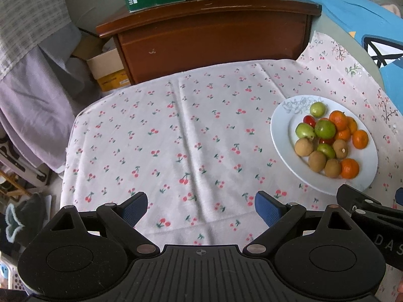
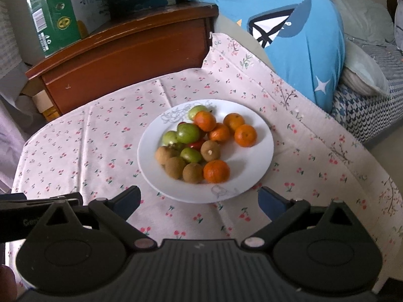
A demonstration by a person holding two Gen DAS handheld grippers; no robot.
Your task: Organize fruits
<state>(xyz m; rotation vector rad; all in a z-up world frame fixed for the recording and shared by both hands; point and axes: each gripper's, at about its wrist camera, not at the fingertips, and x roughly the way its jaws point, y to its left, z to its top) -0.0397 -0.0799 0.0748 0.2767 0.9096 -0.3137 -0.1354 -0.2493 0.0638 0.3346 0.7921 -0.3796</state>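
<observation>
While a cherry-print tablecloth (image 1: 176, 138) covers the table in front of a dark wooden cabinet (image 1: 206, 42), both handheld grippers hover above the cloth with their blue-padded fingers spread wide apart and nothing between them. Behind the table, a blue cushion (image 2: 297, 40) lies to the right and a green carton (image 2: 53, 15) stands on the cabinet top. The left gripper (image 1: 201, 207) faces bare cloth, level and low, with the white plate (image 1: 282, 130) well off to its right. The right gripper (image 2: 199, 201) points straight at that plate (image 2: 254, 156), whose near rim sits between and just beyond the fingertips. Piled on the plate, touching one another, are orange mandarins (image 2: 216, 171), brown kiwis (image 2: 192, 173), green fruits (image 2: 187, 133) and a small red tomato (image 2: 197, 144) wedged in the middle of the heap.
</observation>
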